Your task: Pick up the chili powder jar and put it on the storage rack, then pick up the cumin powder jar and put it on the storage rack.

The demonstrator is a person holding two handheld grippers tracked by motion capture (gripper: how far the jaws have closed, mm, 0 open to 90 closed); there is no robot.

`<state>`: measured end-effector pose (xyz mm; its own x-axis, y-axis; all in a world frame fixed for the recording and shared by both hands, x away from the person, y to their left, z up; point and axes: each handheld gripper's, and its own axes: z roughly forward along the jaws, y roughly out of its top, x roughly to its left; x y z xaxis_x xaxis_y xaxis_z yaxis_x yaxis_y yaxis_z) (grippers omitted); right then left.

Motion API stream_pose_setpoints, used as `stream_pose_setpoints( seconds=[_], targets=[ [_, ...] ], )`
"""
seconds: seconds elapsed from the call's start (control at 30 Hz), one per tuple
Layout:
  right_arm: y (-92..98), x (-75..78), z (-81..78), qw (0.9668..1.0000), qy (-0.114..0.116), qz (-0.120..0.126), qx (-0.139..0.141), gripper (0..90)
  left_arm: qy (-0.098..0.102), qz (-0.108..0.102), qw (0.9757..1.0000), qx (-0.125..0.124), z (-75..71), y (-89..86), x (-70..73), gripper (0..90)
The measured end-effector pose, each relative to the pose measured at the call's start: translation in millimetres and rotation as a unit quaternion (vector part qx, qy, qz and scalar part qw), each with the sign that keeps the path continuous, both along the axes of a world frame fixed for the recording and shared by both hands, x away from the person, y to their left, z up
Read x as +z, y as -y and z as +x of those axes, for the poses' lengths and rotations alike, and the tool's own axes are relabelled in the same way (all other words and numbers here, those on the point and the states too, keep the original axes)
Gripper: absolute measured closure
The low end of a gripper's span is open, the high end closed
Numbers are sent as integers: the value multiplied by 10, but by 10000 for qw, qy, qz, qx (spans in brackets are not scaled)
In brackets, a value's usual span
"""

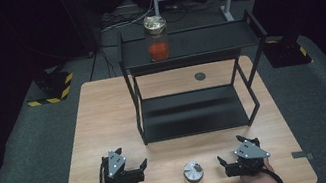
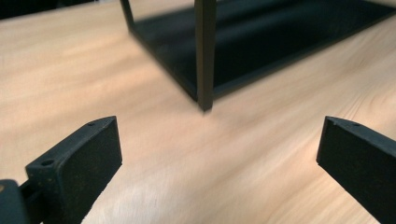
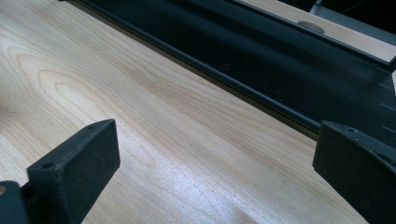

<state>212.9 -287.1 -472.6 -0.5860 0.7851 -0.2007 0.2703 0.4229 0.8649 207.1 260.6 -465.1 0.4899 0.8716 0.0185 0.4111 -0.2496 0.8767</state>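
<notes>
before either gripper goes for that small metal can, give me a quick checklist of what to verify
1. Left gripper open: ok, jaws wide apart with nothing between them.
2. Right gripper open: ok, jaws spread over bare wood.
3. Metal can reachable: ok, it stands between both grippers near the table's front edge, untouched.
4. Lower shelf of the rack free: ok, nothing on it.
5. Upper shelf: not ok as fully free, a jar with red contents stands at its left.
6. Can's weight or contents: cannot tell.
</notes>
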Motion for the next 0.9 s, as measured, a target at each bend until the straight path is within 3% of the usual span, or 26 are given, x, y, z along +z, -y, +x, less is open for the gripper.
stream_pose_setpoints(
  seconds=[0.17, 0.27, 0.3, 0.4, 0.43, 0.53, 0.73, 0.9],
  targets=[
    [-9, 1, 0, 10000, 2, -20, -16, 0, -174, 170, 9997, 32, 0, 4, -43, 3],
    [-13, 2, -4, 10000, -2, -17, -35, 0, -139, 287, 9995, -2, -18, 24, -38, 6],
    [-16, 0, -8, 10000, 8, -16, -45, 0, -172, 475, 9987, 1, -26, 75, -15, 6],
    [-22, -7, -19, 10000, 41, -23, -69, 0, -229, 654, 9976, -6, -28, 118, 11, 7],
    [-22, -6, -19, 10000, 40, -28, -62, 0, -189, 759, 9969, 51, -55, 157, 9, 9],
    [-29, -3, -16, 10000, 34, -52, -58, 0, -107, 799, 9967, 103, -88, 178, -3, 10],
    [-9, -12, -27, 9999, 35, 47, -84, 0, -97, 1013, 9948, -66, -89, 215, 9, 10],
    [-34, 0, -33, 10000, 0, 0, -85, 0, 40, 1356, 9904, -266, -101, 300, 0, 10]
  ],
)
